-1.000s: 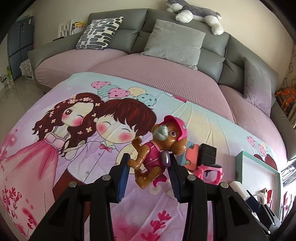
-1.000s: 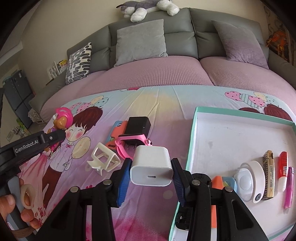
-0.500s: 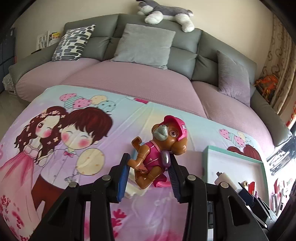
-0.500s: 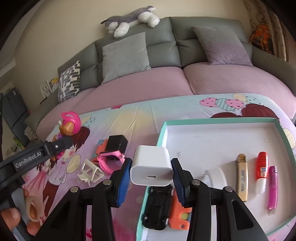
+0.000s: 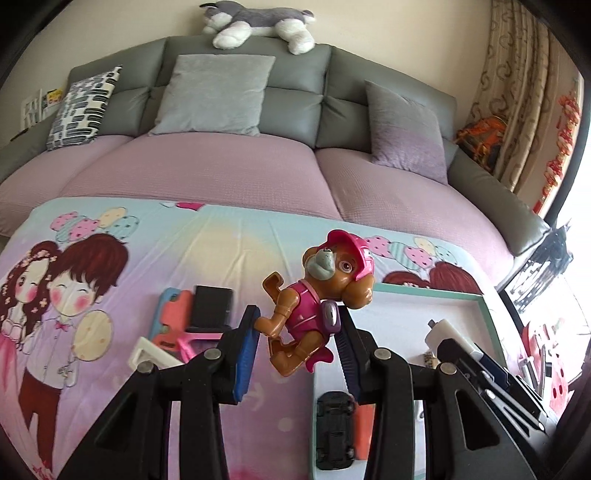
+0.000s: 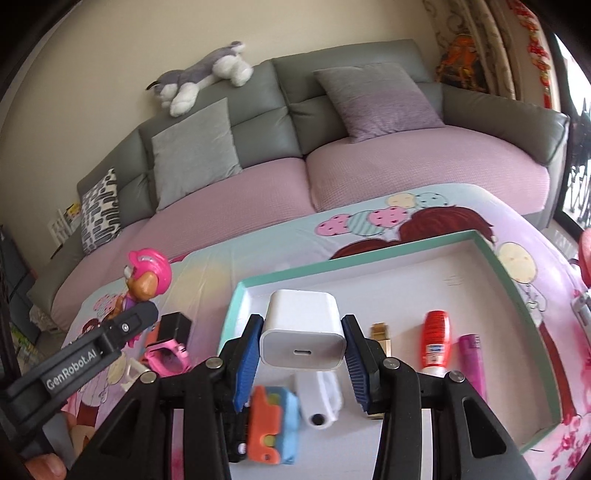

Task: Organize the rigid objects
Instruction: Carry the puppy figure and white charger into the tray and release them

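My left gripper (image 5: 297,338) is shut on a brown toy dog in a pink cap and vest (image 5: 317,295), held in the air near the left edge of the white tray with a teal rim (image 5: 484,314). My right gripper (image 6: 301,347) is shut on a white charger cube (image 6: 302,339), held above the same tray (image 6: 509,280). Several things lie in the tray: a red-capped tube (image 6: 436,341), a purple lighter (image 6: 471,354), a gold bar (image 6: 381,332), a white roll (image 6: 319,398), an orange and blue toy (image 6: 273,428). A black toy car (image 5: 335,430) lies at the tray's near-left corner.
On the cartoon-print cloth left of the tray lie a black box (image 5: 213,306), a pink watch (image 6: 166,356), an orange phone-shaped toy (image 5: 173,317) and a white frame (image 5: 151,354). A grey sofa with pink covers (image 5: 229,173) stands behind, with cushions and a plush husky (image 5: 255,18).
Both grippers have swept to the right with their loads. The toy dog has come from above the cloth to the tray's edge, and the charger from beside the tray to over its inside.
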